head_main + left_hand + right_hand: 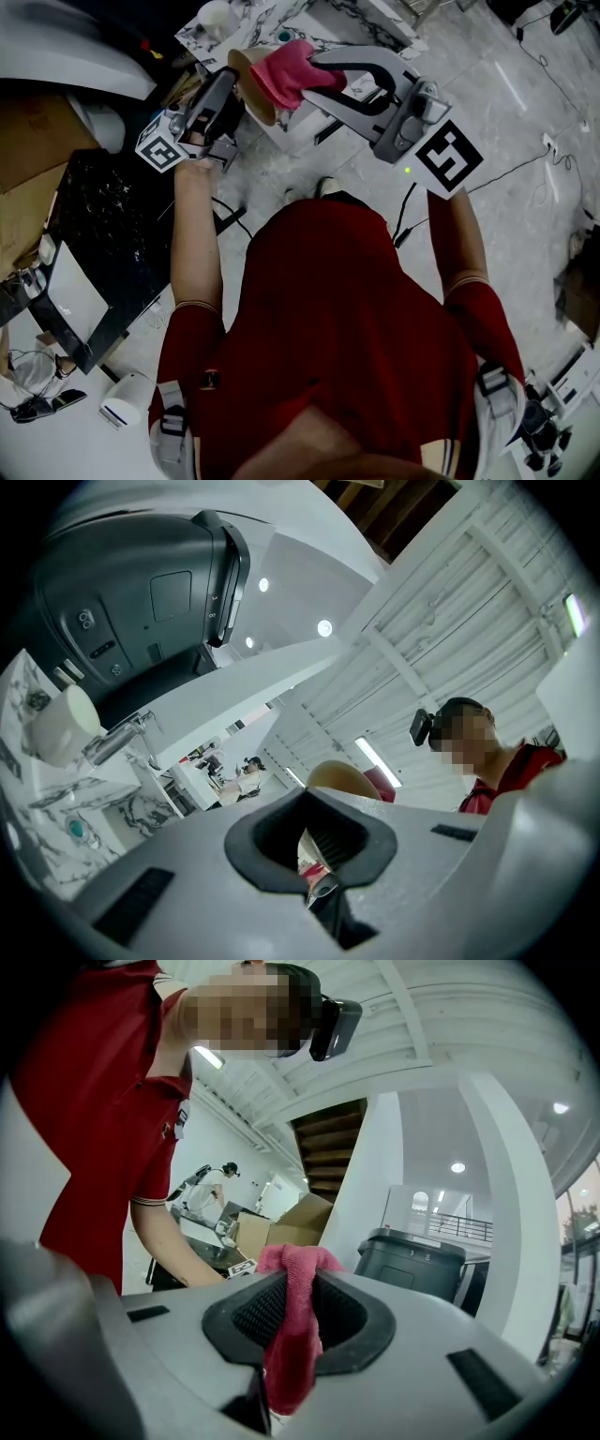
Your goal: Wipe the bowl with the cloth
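Observation:
In the head view a tan bowl (247, 82) is held tilted in the air over the floor, its opening turned toward the right. My left gripper (232, 91) is shut on its rim from the left. My right gripper (322, 67) is shut on a pink cloth (287, 71), which presses into the bowl's inside. The left gripper view shows the bowl's rim (339, 778) pinched in the left gripper (309, 857), with a bit of cloth (381, 782) behind it. The cloth (292, 1335) hangs bunched in the right gripper (292, 1321) in the right gripper view.
A marble-topped table (281, 21) with a white cup (217, 16) stands just beyond the bowl. A black table (112, 234) and cardboard box (28, 141) lie to the left. Cables (525, 164) run over the floor at right. A black bin (412, 1265) stands behind.

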Action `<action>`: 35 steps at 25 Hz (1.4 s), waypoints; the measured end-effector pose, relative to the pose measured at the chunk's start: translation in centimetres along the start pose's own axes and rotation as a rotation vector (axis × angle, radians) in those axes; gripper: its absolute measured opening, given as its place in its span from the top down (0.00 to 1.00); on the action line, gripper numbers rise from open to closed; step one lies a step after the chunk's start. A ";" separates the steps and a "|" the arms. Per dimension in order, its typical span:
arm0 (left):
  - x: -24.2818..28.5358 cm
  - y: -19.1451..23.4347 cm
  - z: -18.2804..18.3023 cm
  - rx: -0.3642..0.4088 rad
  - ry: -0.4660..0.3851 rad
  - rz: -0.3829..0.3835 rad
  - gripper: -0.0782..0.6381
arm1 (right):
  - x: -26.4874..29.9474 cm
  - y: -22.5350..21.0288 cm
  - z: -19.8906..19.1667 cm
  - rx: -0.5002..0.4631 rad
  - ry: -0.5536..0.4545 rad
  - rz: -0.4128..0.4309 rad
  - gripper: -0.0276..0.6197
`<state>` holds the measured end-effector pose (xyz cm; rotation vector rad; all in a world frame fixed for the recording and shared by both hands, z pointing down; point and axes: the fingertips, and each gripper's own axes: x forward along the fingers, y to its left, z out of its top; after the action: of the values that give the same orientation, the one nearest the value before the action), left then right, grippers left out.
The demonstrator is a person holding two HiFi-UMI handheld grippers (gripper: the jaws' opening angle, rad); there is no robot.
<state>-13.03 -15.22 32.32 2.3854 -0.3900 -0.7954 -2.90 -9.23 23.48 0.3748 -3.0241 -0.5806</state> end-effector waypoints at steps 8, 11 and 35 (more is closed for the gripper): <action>0.0 -1.9 -0.4 -0.002 0.030 -0.103 0.88 | 0.2 0.6 1.3 0.020 -0.039 0.160 0.85; -0.1 -2.5 -0.7 -0.002 0.046 -0.134 0.88 | 0.3 0.8 1.6 0.022 -0.047 0.200 0.85; 1.8 -7.4 -3.0 -0.063 0.096 -0.420 0.88 | 0.7 0.2 -0.2 0.185 -0.085 0.391 0.85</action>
<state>-9.12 -8.88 28.88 2.4658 0.1823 -0.8529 -3.62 -9.26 23.75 -0.2415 -3.1111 -0.2960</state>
